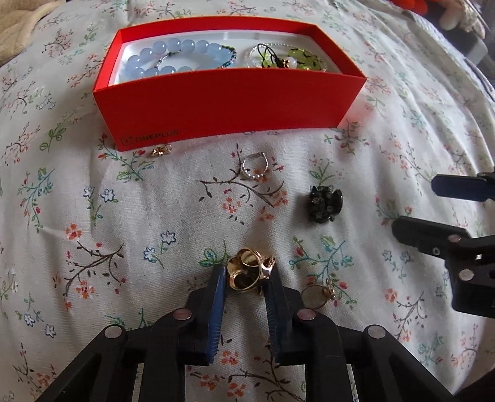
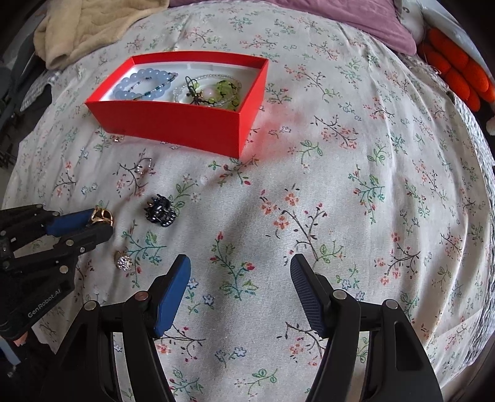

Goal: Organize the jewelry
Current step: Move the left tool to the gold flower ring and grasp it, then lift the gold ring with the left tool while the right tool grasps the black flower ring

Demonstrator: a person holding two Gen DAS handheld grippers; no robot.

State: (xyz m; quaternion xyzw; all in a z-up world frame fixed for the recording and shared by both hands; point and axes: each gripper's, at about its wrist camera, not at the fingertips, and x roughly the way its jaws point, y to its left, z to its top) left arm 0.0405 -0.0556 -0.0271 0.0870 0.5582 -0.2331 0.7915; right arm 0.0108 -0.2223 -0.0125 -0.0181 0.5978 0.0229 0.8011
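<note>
A red box (image 1: 216, 102) on the floral bedsheet holds a blue bead bracelet (image 1: 173, 57) and green and clear pieces (image 1: 290, 58). My left gripper (image 1: 247, 273) is shut on a gold ring cluster (image 1: 247, 272) low over the sheet; it also shows in the right wrist view (image 2: 102, 222). On the sheet lie a black hair claw (image 1: 324, 202), a silver ring (image 1: 255, 167), a small gold earring (image 1: 161, 150) and a gold ring with a crystal stone (image 1: 315, 293). My right gripper (image 2: 239, 266) is open and empty, right of these.
The red box (image 2: 185, 123) stands at the back of the bed. A beige blanket (image 2: 92, 27) lies at the far left, a purple pillow (image 2: 355, 21) and an orange plush item (image 2: 454, 68) at the far right.
</note>
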